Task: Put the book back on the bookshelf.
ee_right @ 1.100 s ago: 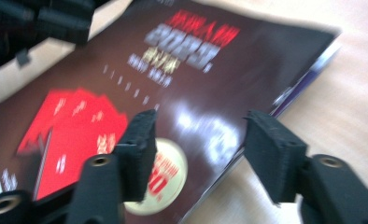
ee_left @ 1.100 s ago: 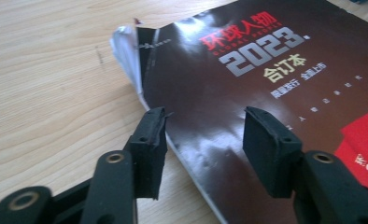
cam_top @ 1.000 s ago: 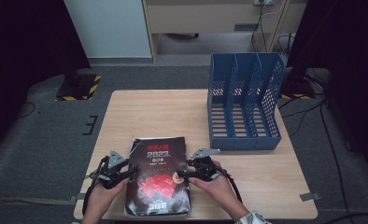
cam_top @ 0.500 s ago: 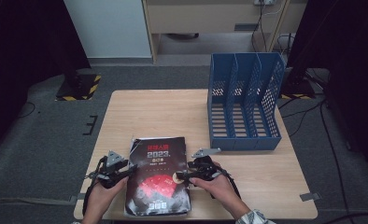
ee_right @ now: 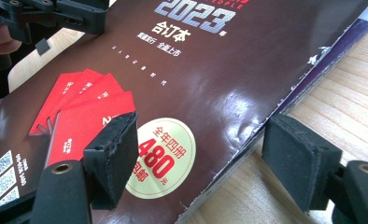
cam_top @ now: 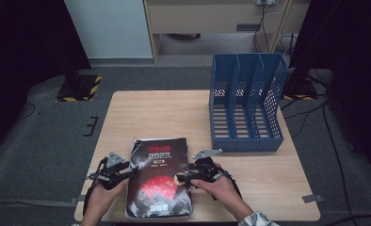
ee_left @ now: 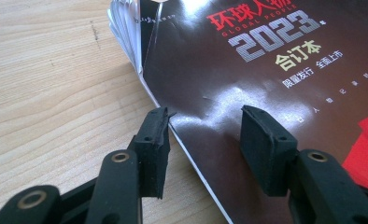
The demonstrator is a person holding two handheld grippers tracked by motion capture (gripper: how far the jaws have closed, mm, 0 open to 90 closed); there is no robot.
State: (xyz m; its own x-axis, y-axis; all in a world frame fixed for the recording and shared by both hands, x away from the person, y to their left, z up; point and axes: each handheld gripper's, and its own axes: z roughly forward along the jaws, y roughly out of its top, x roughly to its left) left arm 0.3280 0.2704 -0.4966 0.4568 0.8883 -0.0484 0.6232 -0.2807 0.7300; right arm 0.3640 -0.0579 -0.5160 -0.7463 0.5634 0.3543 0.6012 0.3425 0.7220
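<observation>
Since a second ago the right gripper (cam_top: 182,179) has had its jaws opening, now astride the magazine's (cam_top: 159,181) right edge; the left gripper's (cam_top: 129,173) stand apart at the left edge. The glossy dark magazine with red cards lies flat on the desk (cam_top: 174,113), long axis front to back, title far.

Both forearms come in from the near edge, each hand wrapped around a black 2-finger gripper held low and level. The left gripper (cam_top: 127,173) points inward to the right, its fingers (ee_left: 155,140) parted. The right gripper (cam_top: 182,179) points inward to the left, fingers (ee_right: 112,154) spread wide, having just been opening
</observation>
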